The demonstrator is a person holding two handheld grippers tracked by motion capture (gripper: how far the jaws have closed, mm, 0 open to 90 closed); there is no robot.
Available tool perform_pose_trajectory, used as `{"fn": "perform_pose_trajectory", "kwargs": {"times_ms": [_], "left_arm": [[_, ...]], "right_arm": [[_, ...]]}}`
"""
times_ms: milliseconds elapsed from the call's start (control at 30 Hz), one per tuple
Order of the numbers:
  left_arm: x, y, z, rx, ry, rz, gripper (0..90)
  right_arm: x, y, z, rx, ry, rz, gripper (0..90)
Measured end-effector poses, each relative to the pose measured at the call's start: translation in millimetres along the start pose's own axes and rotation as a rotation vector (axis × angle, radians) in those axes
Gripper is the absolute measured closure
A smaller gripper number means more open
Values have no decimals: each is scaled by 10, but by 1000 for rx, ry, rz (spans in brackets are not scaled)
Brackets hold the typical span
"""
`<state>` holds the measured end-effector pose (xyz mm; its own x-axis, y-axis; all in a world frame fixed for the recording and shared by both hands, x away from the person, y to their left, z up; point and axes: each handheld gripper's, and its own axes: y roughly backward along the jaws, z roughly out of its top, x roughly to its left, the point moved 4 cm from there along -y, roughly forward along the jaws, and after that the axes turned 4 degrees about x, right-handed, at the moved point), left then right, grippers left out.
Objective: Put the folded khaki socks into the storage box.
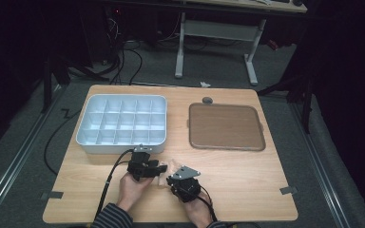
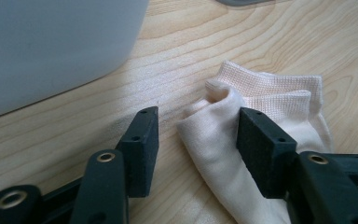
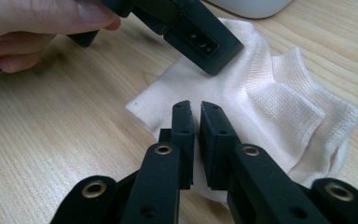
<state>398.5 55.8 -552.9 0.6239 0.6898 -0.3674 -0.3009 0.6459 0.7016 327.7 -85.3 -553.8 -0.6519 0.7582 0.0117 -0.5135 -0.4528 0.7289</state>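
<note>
Over the sock, left gripper jaws wide apart, right gripper nearly closed, empty

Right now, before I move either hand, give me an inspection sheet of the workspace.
Surface: wooden table, bare at the near right.
Job's things: cream sock lying crumpled near the front edge; white divided box far left, compartments look empty; brown tray far right, nothing on it.
Clutter: small grey round thing behind the tray; tape pieces at the near corners.
Grippers: left gripper open, fingers either side of a sock fold; right gripper nearly shut over the sock, grip unclear.
Cables: one trailing from each gripper toward the person.
Surroundings: dark room, grey floor, desk legs and floor cables beyond.
</note>
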Motion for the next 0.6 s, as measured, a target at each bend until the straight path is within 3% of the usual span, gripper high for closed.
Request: {"fn": "perform_pose_trajectory", "kwargs": {"times_ms": [400, 600], "left_arm": [[-45, -13, -32, 20, -56, 17, 693], [-65, -7, -45, 29, -57, 14, 763]], "right_arm": [[3, -1, -16, -7, 2, 2, 848], [14, 7, -29, -12, 1, 4, 853]]}}
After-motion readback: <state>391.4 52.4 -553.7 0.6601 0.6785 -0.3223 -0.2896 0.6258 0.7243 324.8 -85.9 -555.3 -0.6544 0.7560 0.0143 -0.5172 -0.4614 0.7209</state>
